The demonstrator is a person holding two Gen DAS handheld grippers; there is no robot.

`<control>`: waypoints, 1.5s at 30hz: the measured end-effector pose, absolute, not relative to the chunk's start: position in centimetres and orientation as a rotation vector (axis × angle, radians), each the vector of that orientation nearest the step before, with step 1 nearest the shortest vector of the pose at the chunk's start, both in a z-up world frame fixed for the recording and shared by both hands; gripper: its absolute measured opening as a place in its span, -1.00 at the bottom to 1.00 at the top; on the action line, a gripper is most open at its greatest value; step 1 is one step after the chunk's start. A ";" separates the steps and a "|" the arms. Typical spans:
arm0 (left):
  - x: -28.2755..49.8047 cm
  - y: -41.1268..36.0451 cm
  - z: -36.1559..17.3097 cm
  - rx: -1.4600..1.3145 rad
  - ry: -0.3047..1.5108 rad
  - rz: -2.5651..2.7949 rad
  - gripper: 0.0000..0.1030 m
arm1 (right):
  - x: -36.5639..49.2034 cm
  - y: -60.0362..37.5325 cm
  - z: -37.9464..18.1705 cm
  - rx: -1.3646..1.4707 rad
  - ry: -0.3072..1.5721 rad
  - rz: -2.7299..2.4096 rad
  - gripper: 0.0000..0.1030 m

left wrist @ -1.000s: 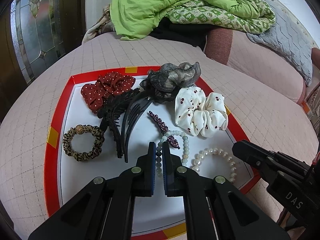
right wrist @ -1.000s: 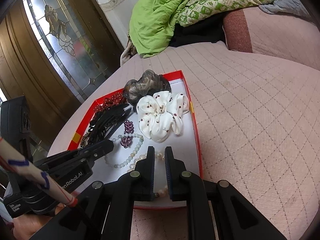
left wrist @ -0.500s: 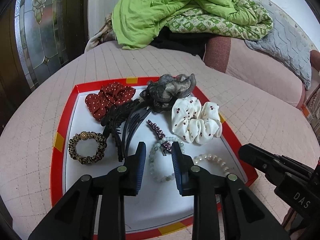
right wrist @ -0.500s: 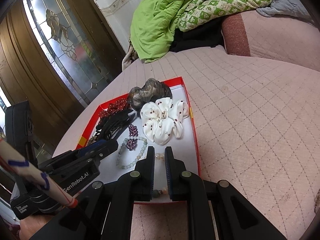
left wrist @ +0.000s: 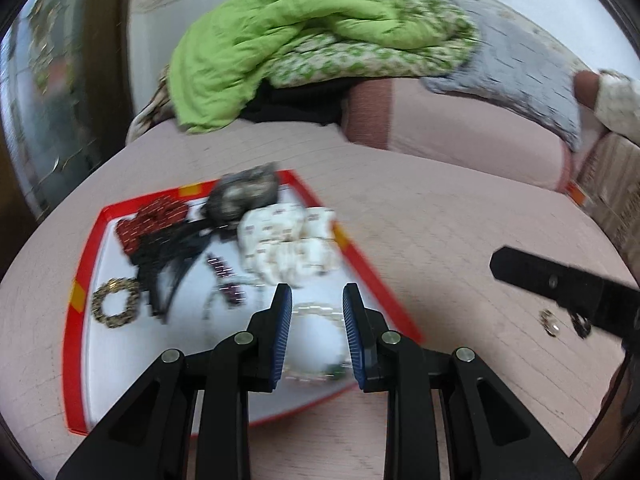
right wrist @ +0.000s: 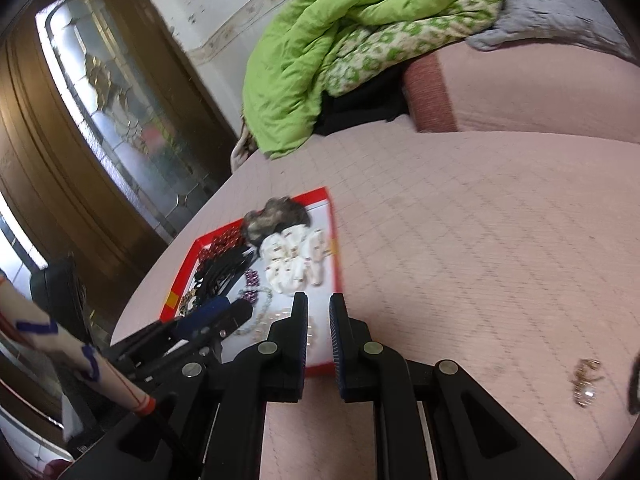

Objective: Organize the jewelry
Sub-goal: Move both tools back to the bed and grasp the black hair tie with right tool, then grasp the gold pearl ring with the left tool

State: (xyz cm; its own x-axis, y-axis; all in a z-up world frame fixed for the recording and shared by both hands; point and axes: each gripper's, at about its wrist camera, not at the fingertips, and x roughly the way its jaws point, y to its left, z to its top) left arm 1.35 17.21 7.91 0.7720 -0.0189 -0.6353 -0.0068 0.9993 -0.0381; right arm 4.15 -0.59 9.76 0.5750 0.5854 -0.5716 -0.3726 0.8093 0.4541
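Red-rimmed tray (left wrist: 76, 292) holds the sorted hair ties and bracelets.
Left gripper (left wrist: 314, 312) has just opened, leaving the bead bracelet (left wrist: 316, 310) there; right gripper (right wrist: 319, 322), nearly closed and empty, faces the loose earring (right wrist: 585, 380) on the bedspread (right wrist: 460, 240).

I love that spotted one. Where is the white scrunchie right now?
In the left wrist view the white scrunchie lies in the red tray, near its far right rim, just in front of the grey scrunchie and right of the black clips.

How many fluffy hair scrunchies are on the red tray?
3 clear ones: dark red dotted scrunchie back left, grey gauzy scrunchie at the back, white spotted scrunchie on the right. The picture is blurry, so others may hide.
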 end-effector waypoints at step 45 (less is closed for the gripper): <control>3.5 -6.9 1.9 0.032 0.979 -0.420 -0.24 | 3.6 -26.0 4.5 0.416 0.964 0.051 -0.76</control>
State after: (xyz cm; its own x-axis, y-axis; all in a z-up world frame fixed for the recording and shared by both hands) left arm 3.51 -6.85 1.93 0.4840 -0.3310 -0.8101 0.3592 0.9193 -0.1610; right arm 3.63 -26.02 4.54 0.5756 0.2246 -0.7863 0.1404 0.9201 0.3656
